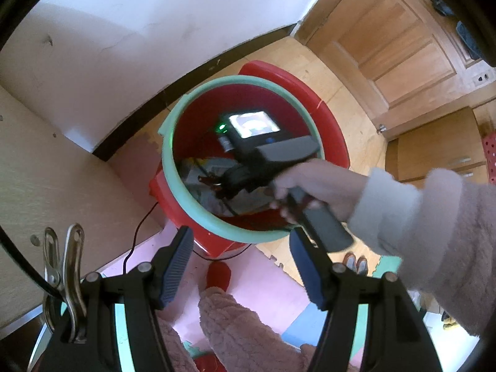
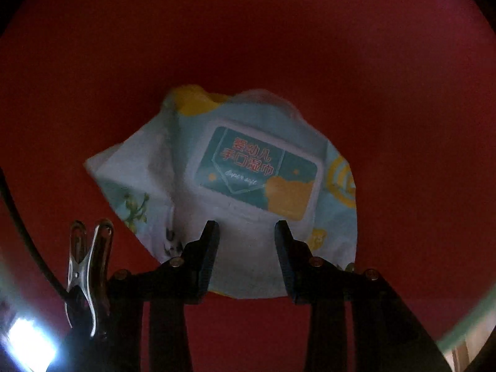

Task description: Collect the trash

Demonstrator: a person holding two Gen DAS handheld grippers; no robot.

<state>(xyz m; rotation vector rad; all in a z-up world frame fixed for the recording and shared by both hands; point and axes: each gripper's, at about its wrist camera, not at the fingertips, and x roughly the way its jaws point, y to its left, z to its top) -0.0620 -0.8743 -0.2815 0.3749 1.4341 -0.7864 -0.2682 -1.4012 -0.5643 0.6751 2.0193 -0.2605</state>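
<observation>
A red bin (image 1: 186, 226) with a pale green rim (image 1: 169, 158) stands on the floor by the wall. My left gripper (image 1: 240, 238) hangs open above its near edge, nothing between the fingers. A hand (image 1: 313, 179) in a fluffy sleeve holds my right gripper (image 1: 217, 186) down inside the bin, over crumpled trash at the bottom. In the right wrist view my right gripper (image 2: 246, 229) is shut on a crumpled wet wipes pack (image 2: 257, 167), light blue with a teal label, seen against the bin's red wall (image 2: 248, 31).
A light board (image 1: 46, 170) stands left of the bin and a wooden door (image 1: 387, 46) is at the far right. A thin black cable (image 1: 136, 238) runs past the bin. A red slipper (image 1: 218, 274) rests on pink floor mats (image 1: 272, 282) below.
</observation>
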